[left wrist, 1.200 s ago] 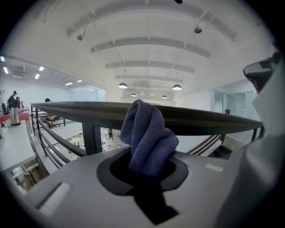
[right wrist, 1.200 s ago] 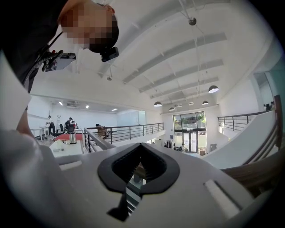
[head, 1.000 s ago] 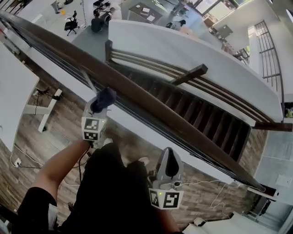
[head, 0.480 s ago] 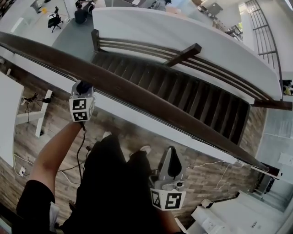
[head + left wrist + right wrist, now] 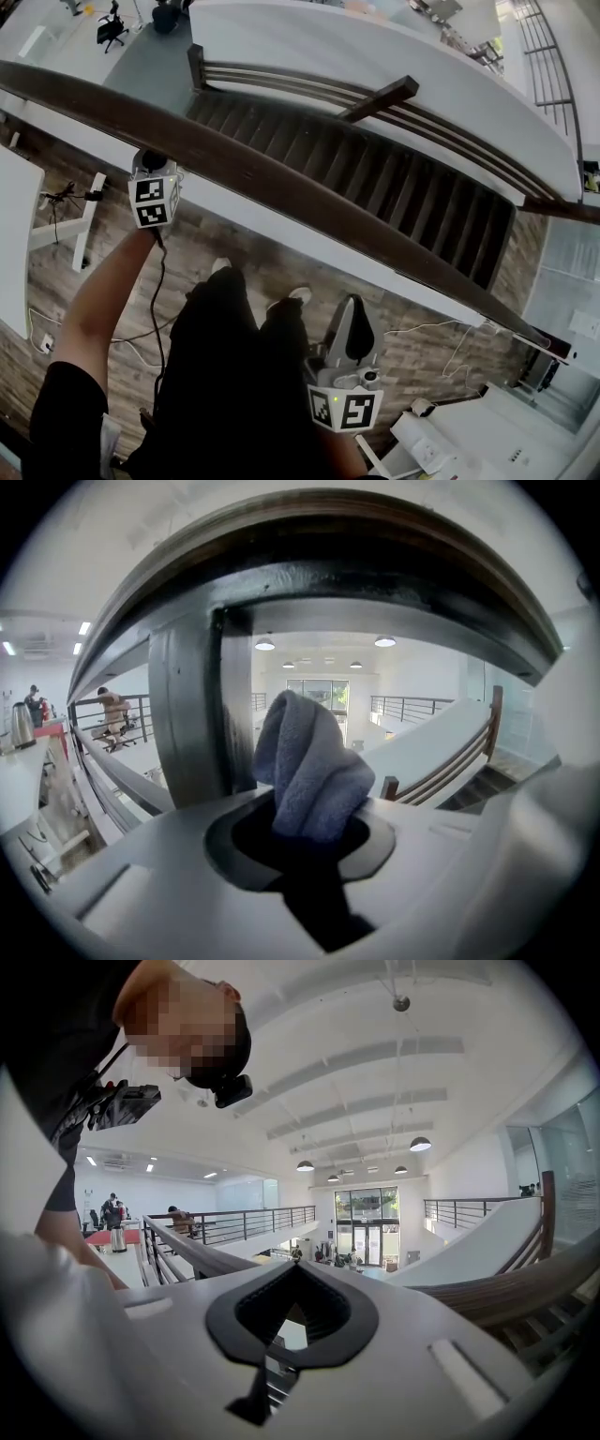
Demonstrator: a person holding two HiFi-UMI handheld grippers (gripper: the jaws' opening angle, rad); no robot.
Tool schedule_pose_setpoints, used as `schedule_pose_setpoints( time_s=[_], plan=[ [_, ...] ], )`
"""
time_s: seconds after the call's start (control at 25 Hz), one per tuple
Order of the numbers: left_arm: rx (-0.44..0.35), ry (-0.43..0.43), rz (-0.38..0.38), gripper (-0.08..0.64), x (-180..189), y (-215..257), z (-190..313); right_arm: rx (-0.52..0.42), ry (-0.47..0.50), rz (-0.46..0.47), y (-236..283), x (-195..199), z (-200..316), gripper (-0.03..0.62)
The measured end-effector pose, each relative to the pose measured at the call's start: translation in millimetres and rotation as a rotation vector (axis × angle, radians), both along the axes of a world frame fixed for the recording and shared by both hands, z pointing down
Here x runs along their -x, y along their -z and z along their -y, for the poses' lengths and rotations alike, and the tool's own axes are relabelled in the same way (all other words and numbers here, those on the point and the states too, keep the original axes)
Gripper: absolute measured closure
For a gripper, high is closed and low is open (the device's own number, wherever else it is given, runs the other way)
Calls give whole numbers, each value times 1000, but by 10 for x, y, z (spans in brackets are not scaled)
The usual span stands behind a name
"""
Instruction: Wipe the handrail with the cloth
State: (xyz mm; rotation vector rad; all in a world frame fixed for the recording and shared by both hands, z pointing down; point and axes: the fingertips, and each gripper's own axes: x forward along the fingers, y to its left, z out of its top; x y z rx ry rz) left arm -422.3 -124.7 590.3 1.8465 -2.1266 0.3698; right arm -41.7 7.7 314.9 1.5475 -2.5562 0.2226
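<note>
Cloth (image 5: pixel 309 771) sits bunched in my left tool (image 5: pixel 150 180), which is pinching its lower end so the grey folds stand up out of the jaws. Over the last second I have run that tool leftward along the handrail (image 5: pixel 281 187), and it now sits at the rail's near edge further toward the far left end. In the left gripper view the cloth rises beside a dark upright post (image 5: pixel 192 714) under the rail's curved underside. I cannot tell whether its tip is pressing on the wood. I judge the stretch behind it wiped and the pass still running, with the post the next thing to steer round. My right tool (image 5: pixel 349 342) hangs low by my legs, well apart from the rail, jaws pressed together on nothing.
</note>
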Motion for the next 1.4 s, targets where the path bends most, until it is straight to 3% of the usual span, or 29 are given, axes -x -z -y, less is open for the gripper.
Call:
schedule_pose_setpoints(
  time_s=[0.48, 0.76, 1.0, 1.4],
  plan=[
    [22, 21, 6, 486, -18, -66, 32, 20, -31, 22, -40, -33, -68, 591],
    [32, -37, 33, 486, -197, -96, 43, 0, -41, 20, -31, -86, -81, 591],
    [-10, -108, 100, 485, -450, -45, 33, -8, -54, 11, -4, -162, -123, 591],
    [-78, -163, 107, 482, -794, -17, 14, -13, -79, -6, -1, -320, -190, 591]
  ],
)
